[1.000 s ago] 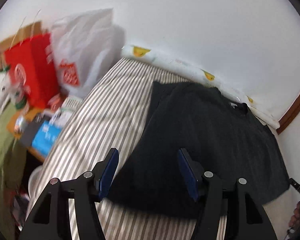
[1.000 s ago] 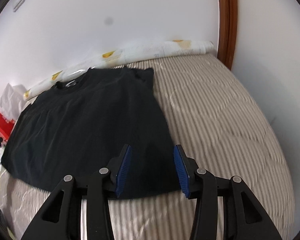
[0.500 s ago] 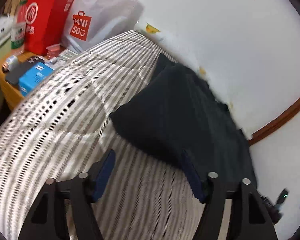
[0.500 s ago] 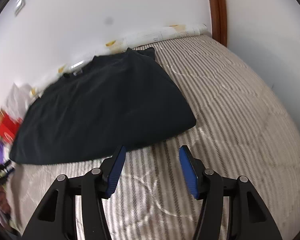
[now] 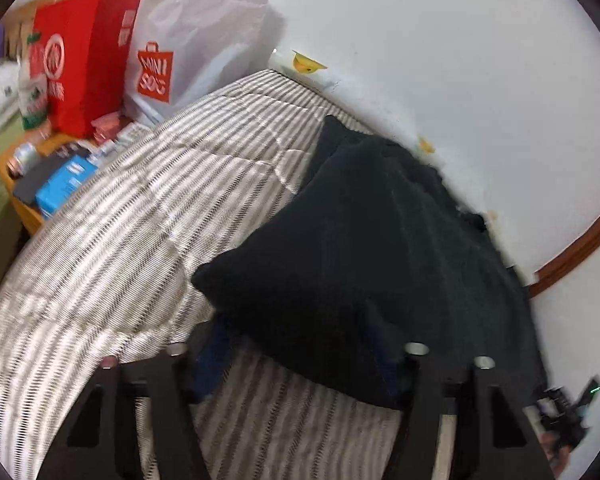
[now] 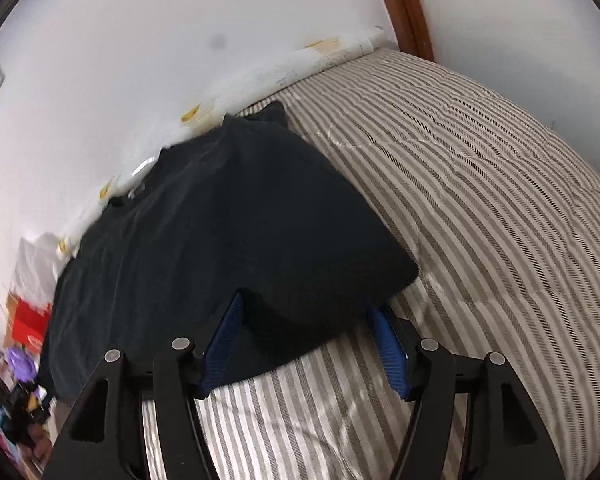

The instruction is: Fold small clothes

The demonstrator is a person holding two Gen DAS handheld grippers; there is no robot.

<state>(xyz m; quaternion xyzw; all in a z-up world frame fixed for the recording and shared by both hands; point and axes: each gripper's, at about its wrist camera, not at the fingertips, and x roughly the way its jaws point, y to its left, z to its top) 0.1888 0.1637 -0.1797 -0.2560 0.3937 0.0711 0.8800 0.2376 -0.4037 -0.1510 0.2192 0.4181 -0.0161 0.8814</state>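
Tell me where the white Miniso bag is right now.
In the left wrist view, the white Miniso bag stands upper left, past the far end of the striped bed, beside the red paper bag, against the white wall.

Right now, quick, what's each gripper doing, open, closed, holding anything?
Left gripper: open, jaws just closing around the black shirt hem corner, not yet pinching.
Right gripper: open, jaws just opening, shirt's other corner between them, not gripped.

Black tee (image 5: 372,248) flat on bed, collar twd wall.
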